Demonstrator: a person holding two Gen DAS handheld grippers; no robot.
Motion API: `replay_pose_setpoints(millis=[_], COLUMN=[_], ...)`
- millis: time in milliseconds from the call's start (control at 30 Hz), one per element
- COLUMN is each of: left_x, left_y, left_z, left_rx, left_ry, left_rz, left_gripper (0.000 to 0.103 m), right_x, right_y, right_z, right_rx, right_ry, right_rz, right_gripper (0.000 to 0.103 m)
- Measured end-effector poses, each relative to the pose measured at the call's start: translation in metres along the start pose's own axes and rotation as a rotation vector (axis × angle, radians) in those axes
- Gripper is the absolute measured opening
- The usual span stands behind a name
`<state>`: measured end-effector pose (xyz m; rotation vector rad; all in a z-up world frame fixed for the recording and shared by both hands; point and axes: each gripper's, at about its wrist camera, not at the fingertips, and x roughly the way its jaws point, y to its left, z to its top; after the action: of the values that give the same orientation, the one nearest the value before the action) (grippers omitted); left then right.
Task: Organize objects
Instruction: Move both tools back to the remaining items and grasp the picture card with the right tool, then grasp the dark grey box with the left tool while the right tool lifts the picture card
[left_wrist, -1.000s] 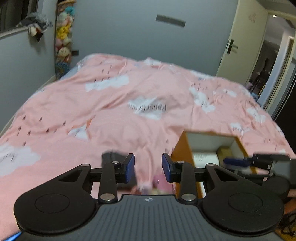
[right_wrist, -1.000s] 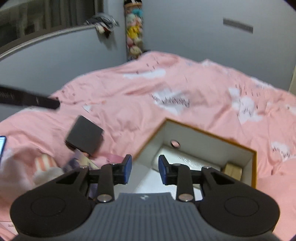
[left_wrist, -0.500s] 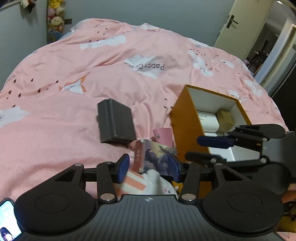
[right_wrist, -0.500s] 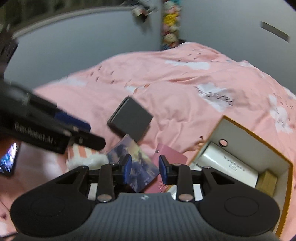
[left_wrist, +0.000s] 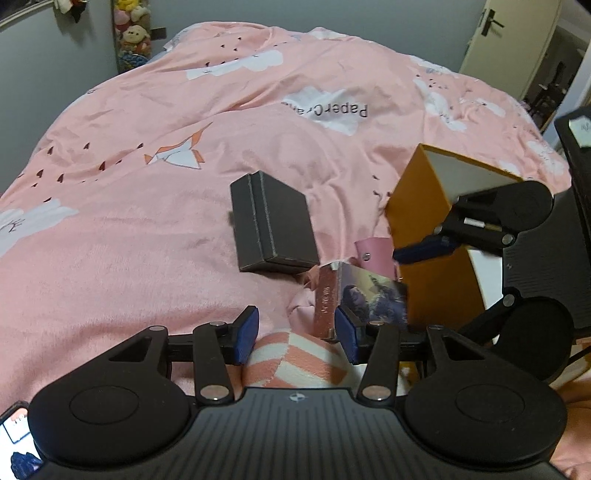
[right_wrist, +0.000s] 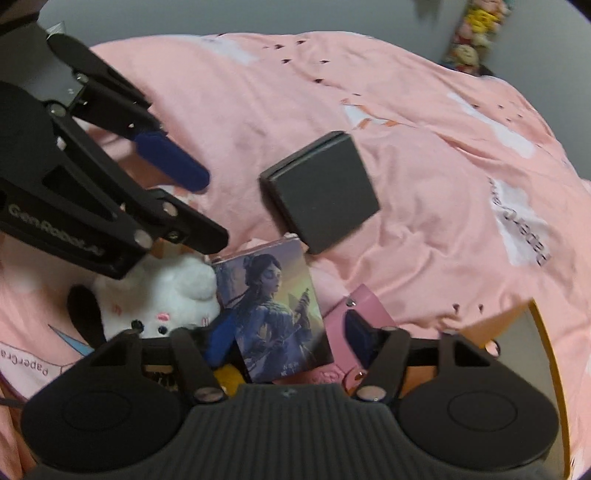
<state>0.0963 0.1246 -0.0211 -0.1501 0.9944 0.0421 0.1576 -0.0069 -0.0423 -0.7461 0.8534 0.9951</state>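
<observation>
Illustrated card box (right_wrist: 275, 310) lies on the pink bed cover (left_wrist: 147, 206), betw. white plush toy (right_wrist: 173, 295) & pink wallet (right_wrist: 364, 310), just below dark grey box (right_wrist: 321, 192); orange box (left_wrist: 421, 229) stands at right. Right gripper (right_wrist: 290, 332) fingers spread around the card box, prob. not touching. Left gripper (left_wrist: 295, 332) fingers spread over the plush's striped part.

On the pink cloud-printed duvet (left_wrist: 155, 206), the flat dark grey box (left_wrist: 272, 225) lies at centre. Near and right of it lies the illustrated picture-cover card box (left_wrist: 364, 295), with the pink snap wallet (left_wrist: 373, 254) just beyond it. The orange open-topped cardboard box (left_wrist: 424, 236) stands right of both. The white plush toy (right_wrist: 170, 295) lies left of the card box.
</observation>
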Motion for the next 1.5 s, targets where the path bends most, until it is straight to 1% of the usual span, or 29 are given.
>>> replay_pose_setpoints(millis=[133,233,367,433,500,633,767,867,967,1100,1133,1167,1200,1267,1333,1400,1433,1500], left_x=[0.002,0.004,0.006,0.006,0.005,0.004,0.004,0.002,0.001,-0.004,-0.006,-0.007,-0.008,-0.011,-0.012,-0.012,-0.012,-0.012], left_y=[-0.005,-0.006,-0.007,-0.006,-0.008,-0.015,-0.012,-0.011,-0.009,0.0,0.001,0.004,0.008,0.015,0.021,0.024,0.024,0.022], left_z=[-0.005,-0.007,-0.007,-0.009,-0.013,-0.016,-0.015,-0.015,-0.014,-0.009,-0.008,-0.005,-0.002,0.003,0.008,0.014,0.016,0.019], left_rx=[0.023,0.033,0.012,-0.015,-0.029,-0.01,-0.021,-0.043,-0.062,-0.112,-0.122,-0.131,-0.139,-0.158,-0.167,-0.155,-0.138,-0.107], left_ry=[-0.01,-0.013,-0.015,-0.026,-0.044,-0.067,-0.075,-0.087,-0.099,-0.118,-0.123,-0.122,-0.121,-0.115,-0.105,-0.084,-0.072,-0.056], left_rz=[0.029,0.036,0.047,0.054,0.07,0.101,0.093,0.083,0.059,0.01,0.004,-0.007,-0.023,-0.055,-0.066,-0.079,-0.089,-0.094], left_gripper=[0.056,0.056,0.056,0.056,0.056,0.056,0.056,0.056,0.056,0.056,0.057,0.058,0.059,0.061,0.061,0.062,0.062,0.062], right_x=[0.008,0.013,0.017,0.019,0.018,0.021,0.015,0.008,-0.004,-0.024,-0.028,-0.035,-0.04,-0.052,-0.059,-0.06,-0.059,-0.055], right_y=[0.002,0.002,-0.003,-0.005,-0.003,0.006,0.006,0.002,-0.003,-0.009,-0.011,-0.014,-0.018,-0.028,-0.038,-0.04,-0.04,-0.038], right_z=[0.005,0.008,0.008,0.006,0.003,-0.001,-0.002,-0.003,-0.004,-0.005,-0.006,-0.007,-0.008,-0.011,-0.014,-0.016,-0.015,-0.013], right_rx=[-0.045,-0.075,-0.047,-0.022,-0.018,-0.05,-0.03,0.031,0.092,0.204,0.231,0.267,0.323,0.413,0.472,0.464,0.448,0.414], right_ry=[0.009,0.015,0.025,0.021,0.013,0.022,0.018,0.005,-0.037,-0.107,-0.124,-0.155,-0.178,-0.22,-0.224,-0.206,-0.185,-0.134], right_rz=[0.027,0.045,0.084,0.102,0.107,0.072,0.046,0.028,-0.002,-0.052,-0.063,-0.043,-0.068,-0.089,-0.089,-0.093,-0.097,-0.102], right_gripper=[0.075,0.075,0.074,0.07,0.069,0.065,0.065,0.064,0.063,0.061,0.039,0.016,0.0,0.0,0.0,0.001,0.005,0.008])
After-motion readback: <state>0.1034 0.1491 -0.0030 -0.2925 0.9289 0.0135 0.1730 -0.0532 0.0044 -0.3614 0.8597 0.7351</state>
